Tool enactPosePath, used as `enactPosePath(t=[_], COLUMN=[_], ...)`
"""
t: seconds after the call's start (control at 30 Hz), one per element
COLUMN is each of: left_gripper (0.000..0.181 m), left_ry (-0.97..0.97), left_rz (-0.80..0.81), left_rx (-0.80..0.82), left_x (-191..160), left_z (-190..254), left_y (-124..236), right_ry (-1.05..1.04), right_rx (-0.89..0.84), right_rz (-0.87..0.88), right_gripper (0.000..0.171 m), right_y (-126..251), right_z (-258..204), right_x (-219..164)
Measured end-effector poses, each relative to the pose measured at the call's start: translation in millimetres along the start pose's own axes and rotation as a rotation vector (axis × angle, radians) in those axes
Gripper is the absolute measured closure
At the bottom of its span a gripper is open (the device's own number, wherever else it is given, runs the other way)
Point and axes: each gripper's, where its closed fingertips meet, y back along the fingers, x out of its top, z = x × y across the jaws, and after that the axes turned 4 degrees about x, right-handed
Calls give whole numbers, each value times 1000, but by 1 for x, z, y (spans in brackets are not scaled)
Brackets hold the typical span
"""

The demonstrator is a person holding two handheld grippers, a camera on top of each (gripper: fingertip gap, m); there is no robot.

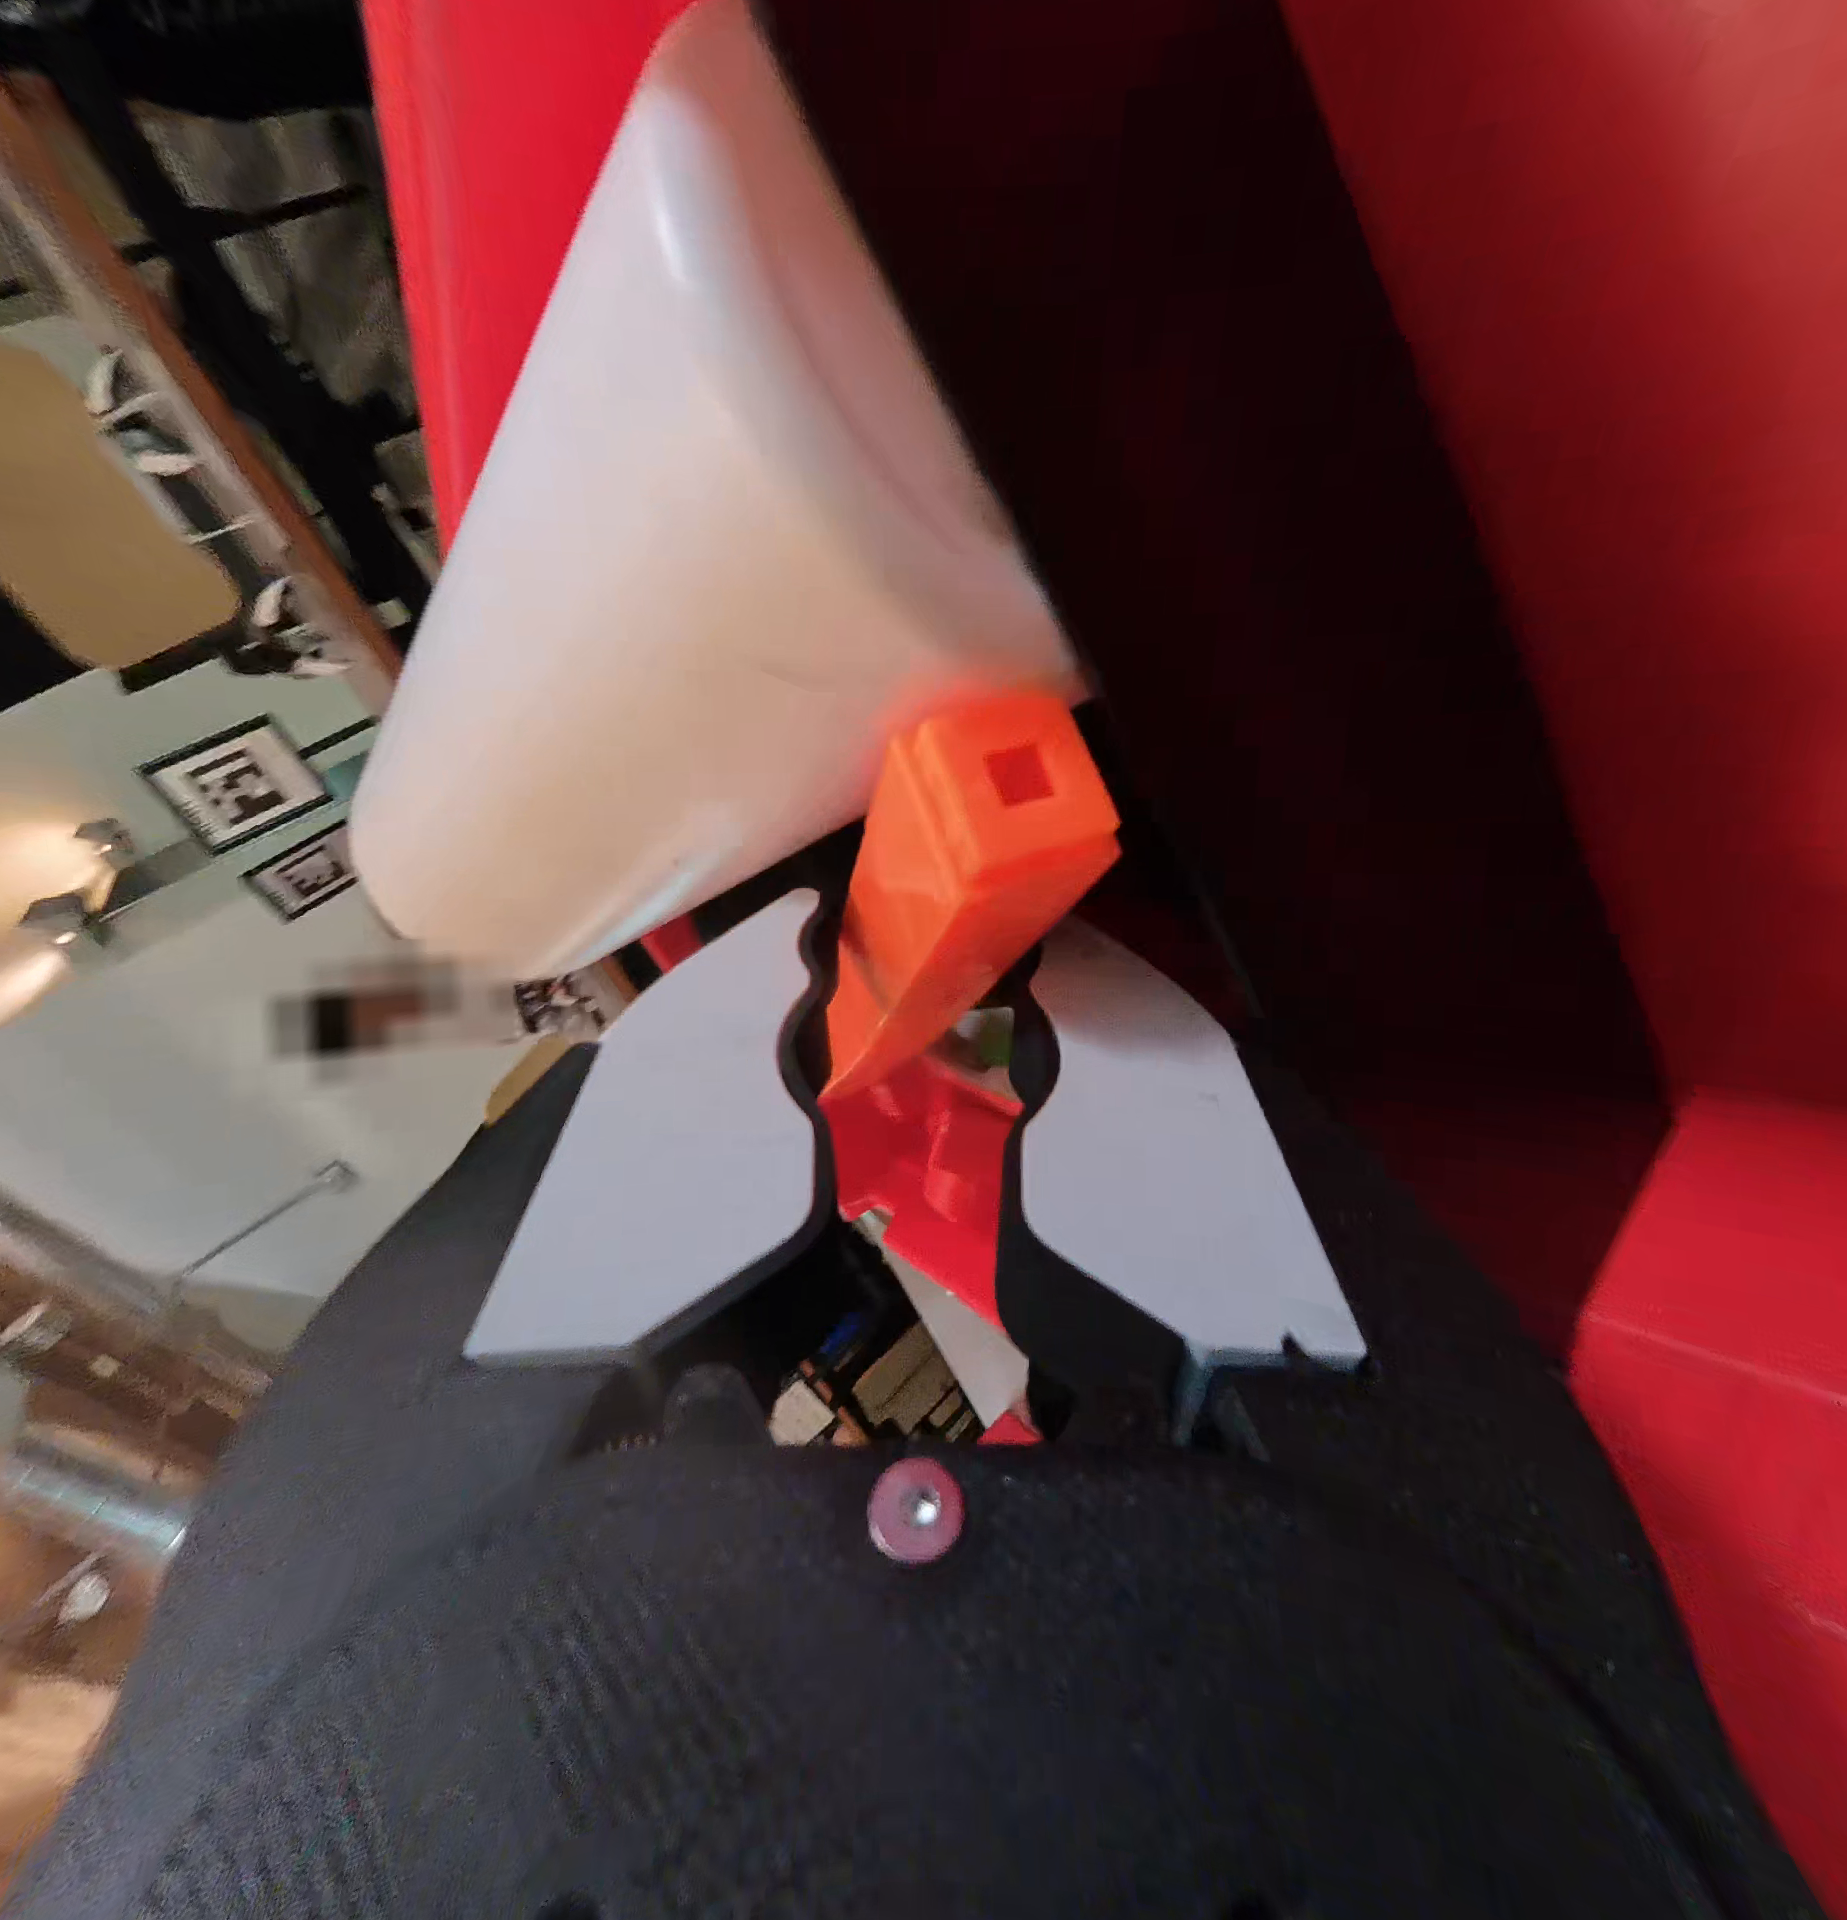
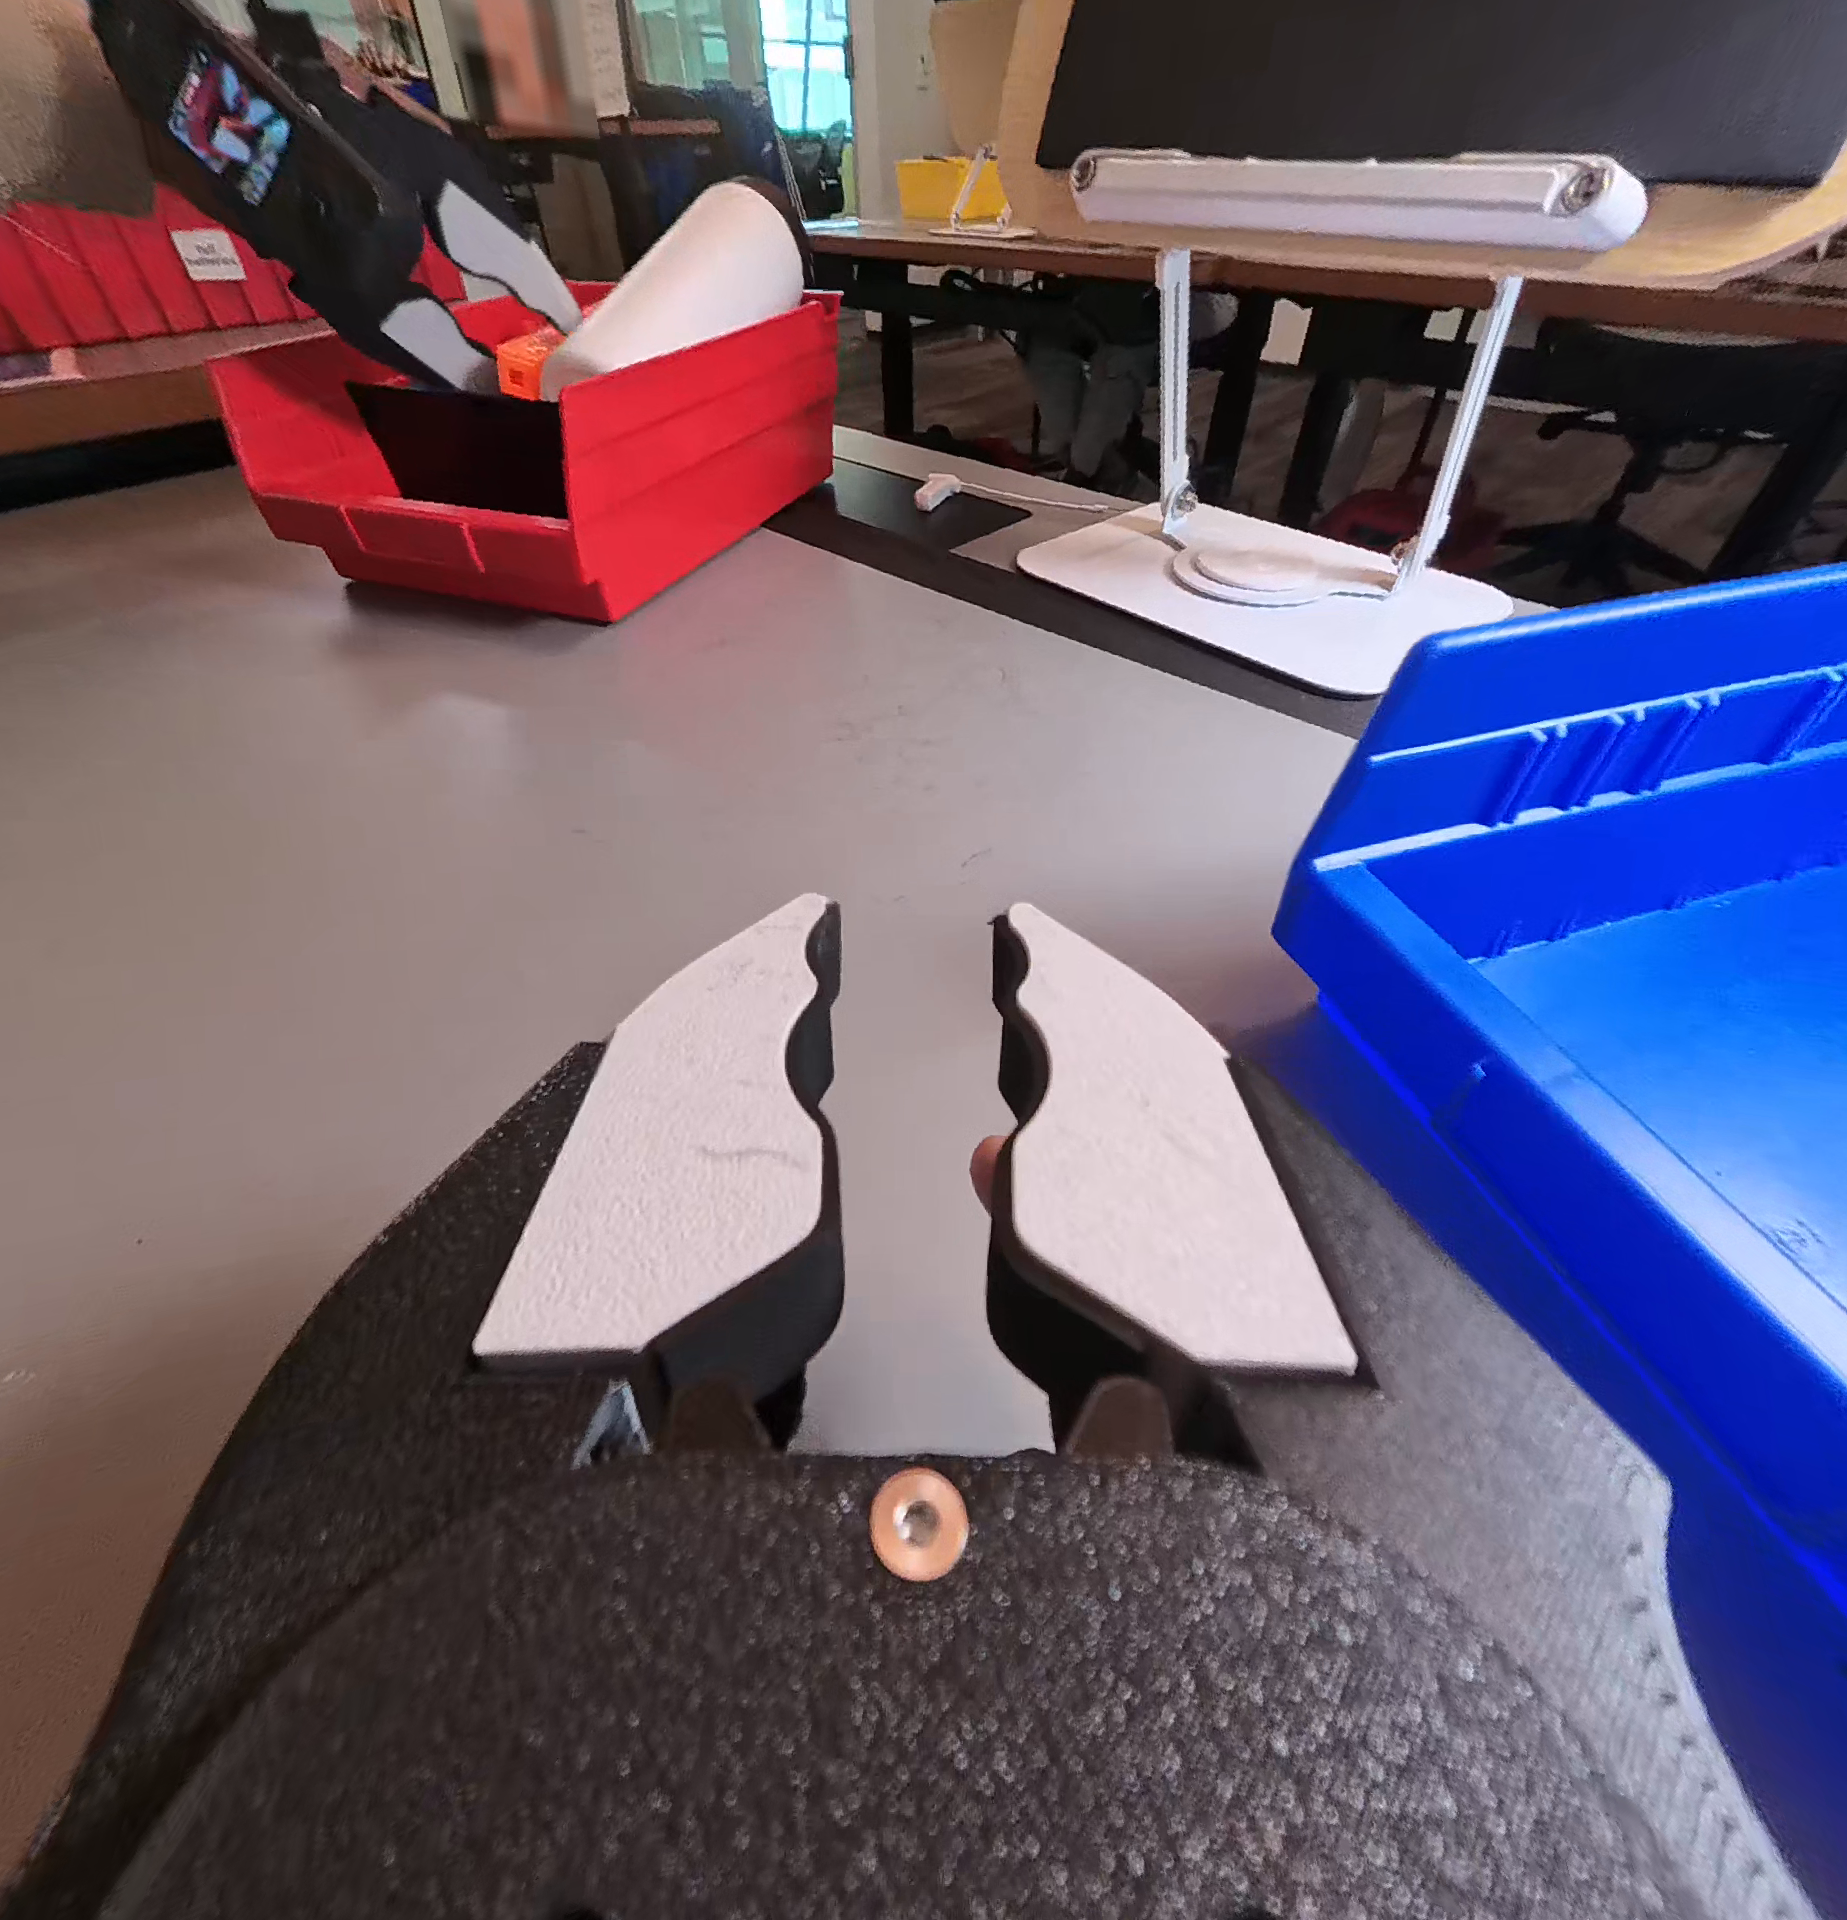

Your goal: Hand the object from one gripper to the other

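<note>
White and orange, the megaphone sits clamped in our left gripper over the red bin, at eleven o'clock from our parted, empty right gripper.

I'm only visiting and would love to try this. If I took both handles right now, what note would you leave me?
Left claw: reaching into the red bin, closed around the orange handle of the white megaphone.
Right claw: open, empty, low over the grey table, beside the blue bin.
Done: megaphone gripped.
Left: lift it out, pass it to the right claw, release the left.
</note>
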Motion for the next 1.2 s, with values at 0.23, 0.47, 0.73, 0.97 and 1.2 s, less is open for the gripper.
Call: enactPosePath(t=[0.23, 0.47, 0.73, 0.97, 1.2], left_gripper=[154, 154, 154, 156, 157], left_ry=[421, 1029, 1029, 944, 1017], left_rz=[132, 766, 1561, 1607, 1525], left_rx=[256, 325, -282, -621, -790], left_x=[-24, 11, 188, 279, 286], left_z=[-60, -140, -109, -79, -64], left_y=[53, 216, 356, 347, 315], right_ry=[-29, 31, 222, 315, 228], right_rx=[16, 69, 341, 661, 719], right_rz=[-5, 41, 257, -4, -44], right_gripper=[145, 145, 115, 145, 148], right_y=[-1, -6, -6, -14, -37], right_z=[0, -22, -103, -153, -156], right_x=[-2, 21, 157, 122, 89])
